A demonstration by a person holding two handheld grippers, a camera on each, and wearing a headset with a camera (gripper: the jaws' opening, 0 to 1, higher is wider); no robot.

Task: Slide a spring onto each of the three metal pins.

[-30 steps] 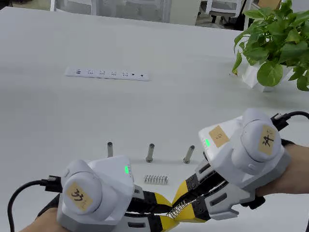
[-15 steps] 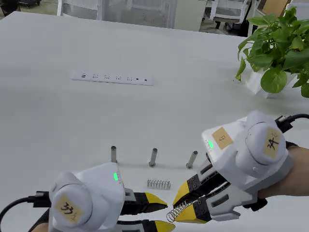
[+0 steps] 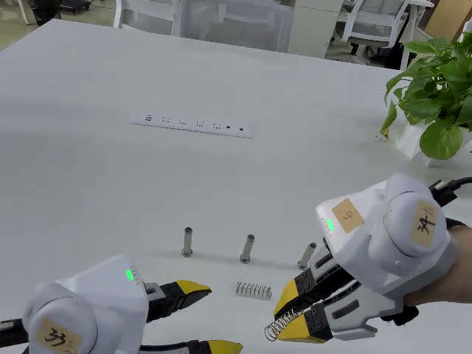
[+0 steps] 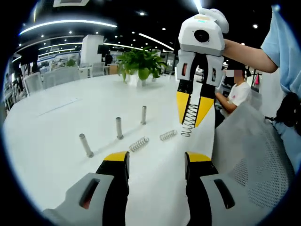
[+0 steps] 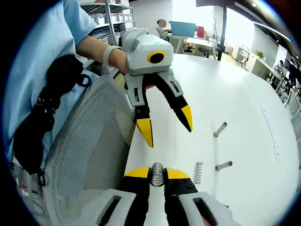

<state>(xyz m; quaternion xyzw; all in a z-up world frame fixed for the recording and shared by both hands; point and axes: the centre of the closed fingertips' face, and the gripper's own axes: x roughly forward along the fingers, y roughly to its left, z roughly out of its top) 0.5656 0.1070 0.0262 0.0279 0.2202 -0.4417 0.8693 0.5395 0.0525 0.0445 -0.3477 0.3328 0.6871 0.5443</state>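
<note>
Gripping a spring [image 5: 157, 174] betw. its closed jaws, the right gripper [image 3: 289, 316] hangs over the desk [image 3: 110, 184], the coil poking out past the jaw tips. Left gripper [image 3: 208, 317] faces it, jaws spread wide & empty. Just ahead of the left jaws a loose spring [image 4: 138, 144] lies flat; a 2nd loose spring [image 4: 168, 135] lies under the right jaw tips. Beyond both, three pins [image 3: 247, 248] stand upright in a row, all bare.

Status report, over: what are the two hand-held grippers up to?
Right hand-held gripper shut on a spring, left hand-held gripper open, empty. Three pins bare, two loose springs beside them. Nothing in the way.
</note>
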